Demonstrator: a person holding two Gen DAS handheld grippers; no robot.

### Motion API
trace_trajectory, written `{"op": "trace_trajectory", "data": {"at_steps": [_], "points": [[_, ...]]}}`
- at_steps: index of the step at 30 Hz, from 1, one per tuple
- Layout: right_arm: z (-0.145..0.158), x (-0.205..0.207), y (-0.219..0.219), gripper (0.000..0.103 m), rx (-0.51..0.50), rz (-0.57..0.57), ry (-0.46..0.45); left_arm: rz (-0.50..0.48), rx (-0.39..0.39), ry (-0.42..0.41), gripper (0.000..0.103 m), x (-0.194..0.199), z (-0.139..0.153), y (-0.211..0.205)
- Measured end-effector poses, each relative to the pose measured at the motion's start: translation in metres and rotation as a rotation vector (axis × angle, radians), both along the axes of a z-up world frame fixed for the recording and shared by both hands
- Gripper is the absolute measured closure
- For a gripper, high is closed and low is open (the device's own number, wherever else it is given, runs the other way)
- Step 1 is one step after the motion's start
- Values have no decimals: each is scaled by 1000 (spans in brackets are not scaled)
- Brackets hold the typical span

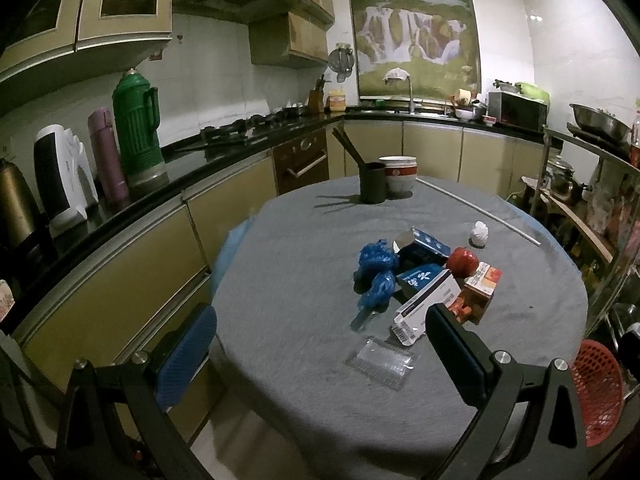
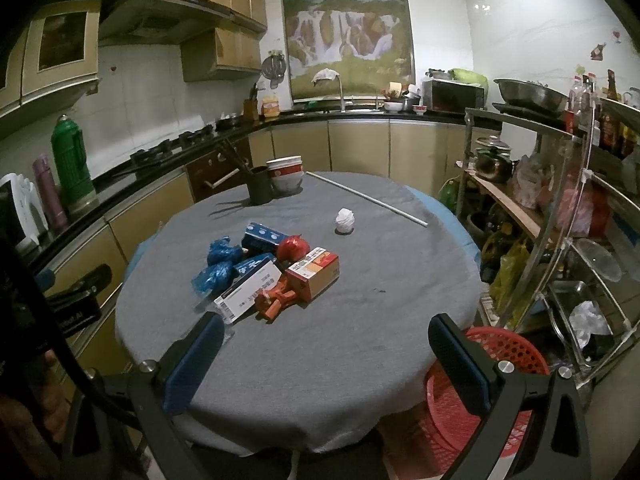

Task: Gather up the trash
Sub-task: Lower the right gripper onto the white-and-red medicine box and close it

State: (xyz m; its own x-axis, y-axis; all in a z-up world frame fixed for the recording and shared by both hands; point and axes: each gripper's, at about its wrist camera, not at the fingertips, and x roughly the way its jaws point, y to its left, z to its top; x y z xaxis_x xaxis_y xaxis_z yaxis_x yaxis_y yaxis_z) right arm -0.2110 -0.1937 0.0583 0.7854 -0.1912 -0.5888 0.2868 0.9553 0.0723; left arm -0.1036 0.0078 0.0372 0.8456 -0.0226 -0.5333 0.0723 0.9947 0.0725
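Observation:
A pile of trash lies mid-table on the grey cloth (image 1: 304, 392): a crumpled blue plastic bag (image 1: 376, 272), blue cartons (image 1: 424, 246), a red wrapper ball (image 1: 463, 261), an orange box (image 1: 482, 284), a white labelled packet (image 1: 428, 306) and a clear plastic tray (image 1: 380, 362). A crumpled white paper ball (image 1: 479, 234) lies apart, farther back. My left gripper (image 1: 320, 360) is open and empty above the near table edge. My right gripper (image 2: 326, 364) is open and empty, short of the pile (image 2: 276, 276). A red mesh basket (image 2: 472, 392) stands below the table at right.
A dark chopstick cup (image 1: 373, 183) and stacked bowls (image 1: 400, 174) stand at the table's far edge, with a white rod (image 1: 480, 210) beside them. Counter with flasks (image 1: 138, 132) runs along the left. A cluttered metal shelf (image 2: 560, 208) stands right.

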Motion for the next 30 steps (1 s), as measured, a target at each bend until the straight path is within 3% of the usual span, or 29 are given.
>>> {"op": "trace_trajectory", "data": {"at_steps": [9, 15, 18, 20, 25, 29, 30], "points": [[-15, 28, -16, 0, 50, 5, 31, 48, 4, 76, 0, 32, -28, 13], [-34, 78, -36, 0, 135, 26, 65, -2, -22, 173, 0, 67, -54, 16], [-49, 118, -47, 3, 221, 53, 90, -69, -39, 238, 0, 90, -68, 6], [-62, 146, -55, 14, 275, 63, 123, -128, -57, 285, 0, 105, -77, -5], [-101, 211, -76, 25, 458, 44, 218, -292, -70, 347, 0, 142, -95, -39], [-120, 251, -80, 26, 472, 1, 295, -421, -16, 334, 3, 160, -100, -65], [-123, 259, -78, 26, 458, -7, 314, -468, -6, 327, 9, 162, -100, -72]]}}
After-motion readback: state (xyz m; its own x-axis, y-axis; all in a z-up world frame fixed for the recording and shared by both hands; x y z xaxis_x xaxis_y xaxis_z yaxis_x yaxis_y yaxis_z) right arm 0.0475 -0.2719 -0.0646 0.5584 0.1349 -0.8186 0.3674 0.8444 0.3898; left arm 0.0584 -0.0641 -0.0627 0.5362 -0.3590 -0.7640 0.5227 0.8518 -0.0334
